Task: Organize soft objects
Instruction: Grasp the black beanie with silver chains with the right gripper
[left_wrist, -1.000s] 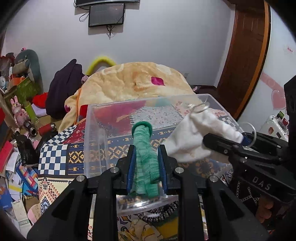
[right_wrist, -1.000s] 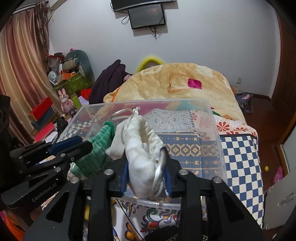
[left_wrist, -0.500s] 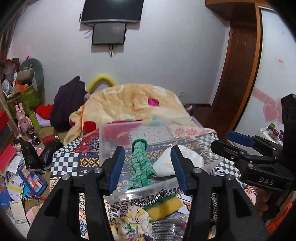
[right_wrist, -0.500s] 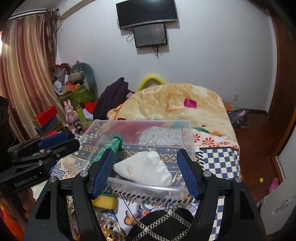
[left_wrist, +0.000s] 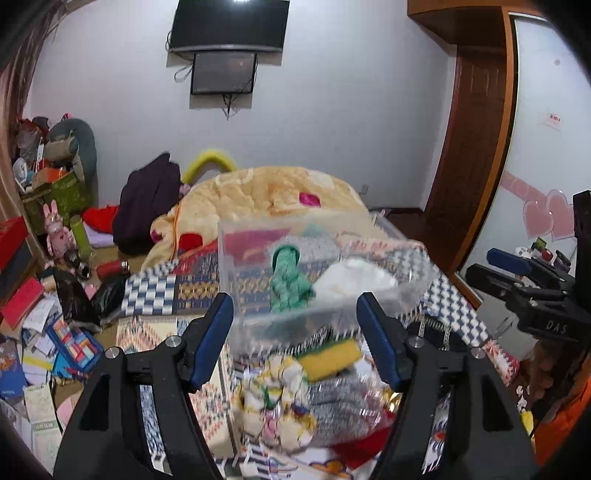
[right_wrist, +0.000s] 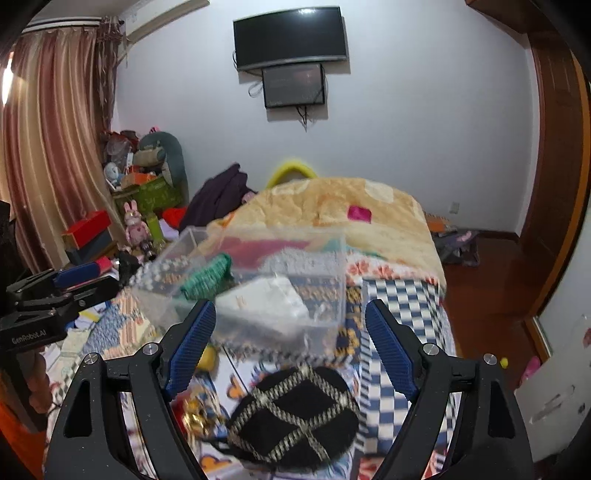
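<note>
Green knitted sock (left_wrist: 290, 278) and white cloth (left_wrist: 354, 275) lie side by side inside the clear plastic bin (left_wrist: 236, 280) on the patterned bedspread (left_wrist: 155, 295), while left gripper (left_wrist: 295, 338) and right gripper (right_wrist: 291, 345) are both spread wide, holding nothing.

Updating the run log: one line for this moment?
left gripper: open | right gripper: open | green sock, white cloth: in clear bin

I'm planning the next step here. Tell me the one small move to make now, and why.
Probably lower the right gripper, jaws wide open and empty, onto the black knitted pouch with the pale diamond pattern lying just below it. The green knitted sock and white cloth pouch already lie in the clear plastic box.
</note>
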